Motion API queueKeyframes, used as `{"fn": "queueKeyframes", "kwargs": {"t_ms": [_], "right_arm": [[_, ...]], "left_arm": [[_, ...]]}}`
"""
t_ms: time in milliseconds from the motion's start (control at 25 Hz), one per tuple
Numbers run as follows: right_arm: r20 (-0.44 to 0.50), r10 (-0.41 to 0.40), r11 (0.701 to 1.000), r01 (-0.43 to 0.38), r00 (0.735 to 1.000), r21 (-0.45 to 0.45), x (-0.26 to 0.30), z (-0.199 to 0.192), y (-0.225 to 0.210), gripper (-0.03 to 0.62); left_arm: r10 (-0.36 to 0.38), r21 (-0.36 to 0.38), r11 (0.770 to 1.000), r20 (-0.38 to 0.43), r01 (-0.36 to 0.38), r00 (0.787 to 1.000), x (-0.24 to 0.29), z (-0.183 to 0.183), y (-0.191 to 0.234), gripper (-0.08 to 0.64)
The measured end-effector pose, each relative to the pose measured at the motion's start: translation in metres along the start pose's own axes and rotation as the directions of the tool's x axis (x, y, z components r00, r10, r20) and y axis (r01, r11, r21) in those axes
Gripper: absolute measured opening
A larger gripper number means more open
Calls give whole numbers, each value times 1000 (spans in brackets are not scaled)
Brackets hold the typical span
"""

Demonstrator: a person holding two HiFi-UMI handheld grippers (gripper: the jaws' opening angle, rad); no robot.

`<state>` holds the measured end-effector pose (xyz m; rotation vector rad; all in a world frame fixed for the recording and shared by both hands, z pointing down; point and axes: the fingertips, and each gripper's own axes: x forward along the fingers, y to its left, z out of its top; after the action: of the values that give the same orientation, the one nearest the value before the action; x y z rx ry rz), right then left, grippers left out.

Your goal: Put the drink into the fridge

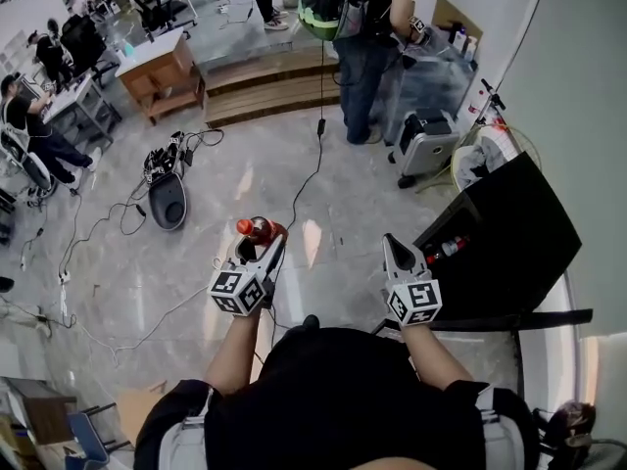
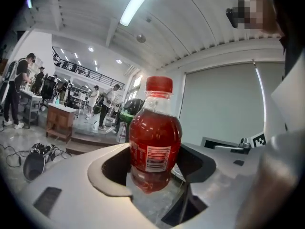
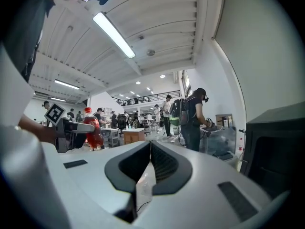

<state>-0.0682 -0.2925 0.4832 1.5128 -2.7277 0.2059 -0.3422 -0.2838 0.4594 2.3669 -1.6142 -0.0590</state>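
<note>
At lower centre, the left gripper (image 1: 263, 248) had its jaws clamped round the red drink bottle (image 2: 155, 137), held upright. Beside it, the right gripper (image 1: 397, 248) was pinched together on nothing. This looked like the carrying step. The next move called for swinging right toward the black fridge door (image 1: 519, 233) at the right edge.

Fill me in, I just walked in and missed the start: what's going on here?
A person is holding a tool in each hand. The left tool is clamped on a bottle of red drink with a red cap, held upright in the air above the floor. The right tool is shut and empty, held alongside. A black fridge stands just to the person's right, and the bottle is not in it yet.
</note>
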Motion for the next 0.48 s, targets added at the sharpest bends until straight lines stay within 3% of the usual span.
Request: {"fn": "queueKeyframes", "kwargs": {"t_ms": [280, 480], "right_arm": [[6, -102, 995, 102, 995, 15, -13, 3, -15, 21], [1, -215, 976, 214, 977, 37, -42, -1, -46, 21]], "left_arm": [[-106, 21, 994, -40, 107, 994, 24, 7, -7, 311], [-235, 34, 971, -78, 238, 969, 58, 5, -41, 311]]}}
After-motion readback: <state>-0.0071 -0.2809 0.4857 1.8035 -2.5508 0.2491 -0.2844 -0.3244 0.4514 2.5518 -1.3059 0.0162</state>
